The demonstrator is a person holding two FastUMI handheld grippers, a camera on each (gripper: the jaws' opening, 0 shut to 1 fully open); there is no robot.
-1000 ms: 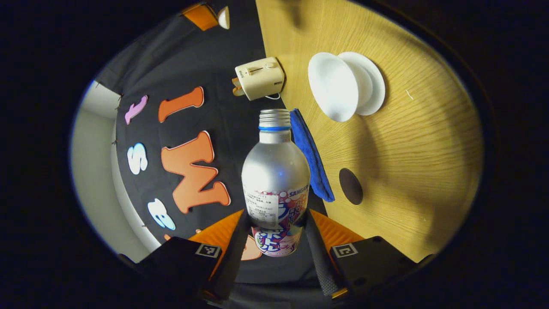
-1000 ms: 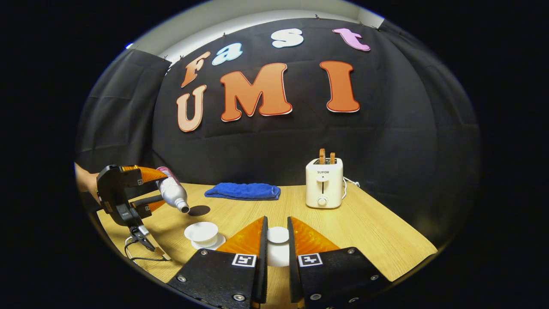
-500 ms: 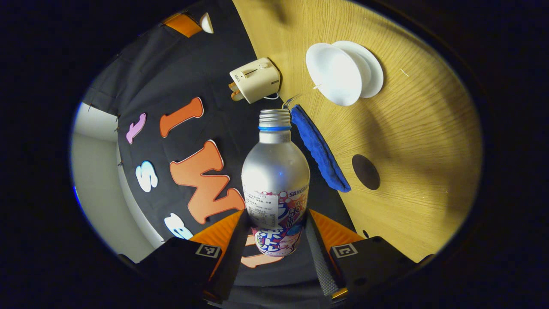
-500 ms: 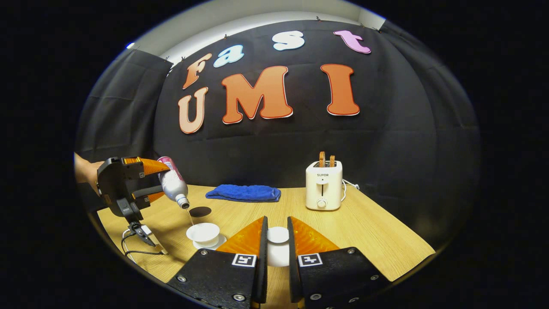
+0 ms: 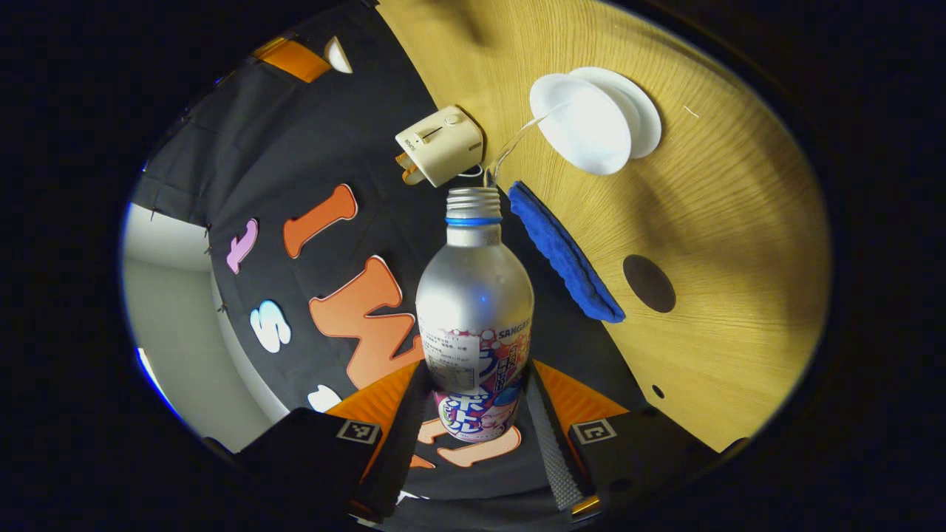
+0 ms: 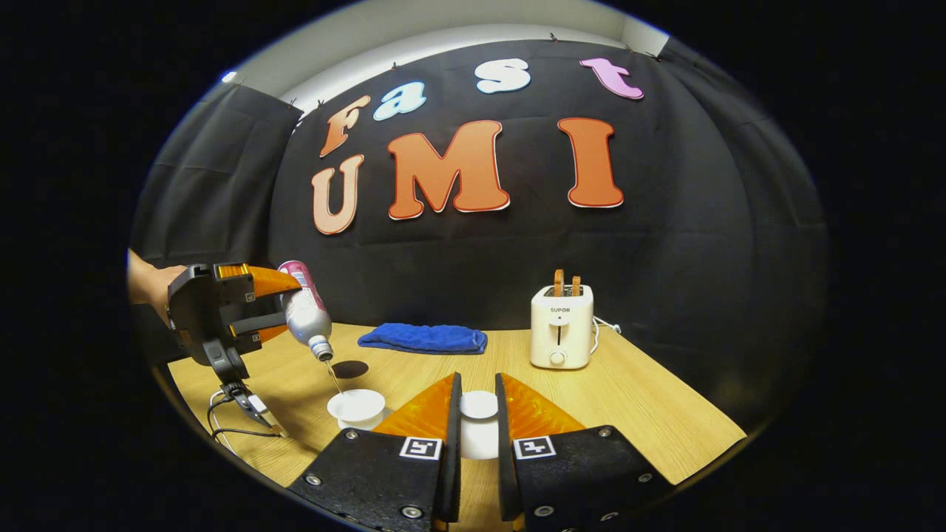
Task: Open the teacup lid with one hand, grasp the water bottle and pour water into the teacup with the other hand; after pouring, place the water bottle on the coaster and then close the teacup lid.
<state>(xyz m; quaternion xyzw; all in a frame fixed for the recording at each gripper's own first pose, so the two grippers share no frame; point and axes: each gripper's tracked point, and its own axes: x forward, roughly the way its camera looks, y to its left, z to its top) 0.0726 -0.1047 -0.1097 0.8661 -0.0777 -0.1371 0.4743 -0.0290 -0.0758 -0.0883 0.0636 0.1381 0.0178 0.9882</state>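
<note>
On the table, the left gripper has both fingers clamped on the tilted water bottle, a thin stream falling into the open teacup. The right gripper pinches the lid beside it. The coaster lies behind the teacup.

My booth is dim; overhead light brightens the table, throwing soft shadows. Glare marks the water bottle. Fisheye bending at edges; focus sharp.
</note>
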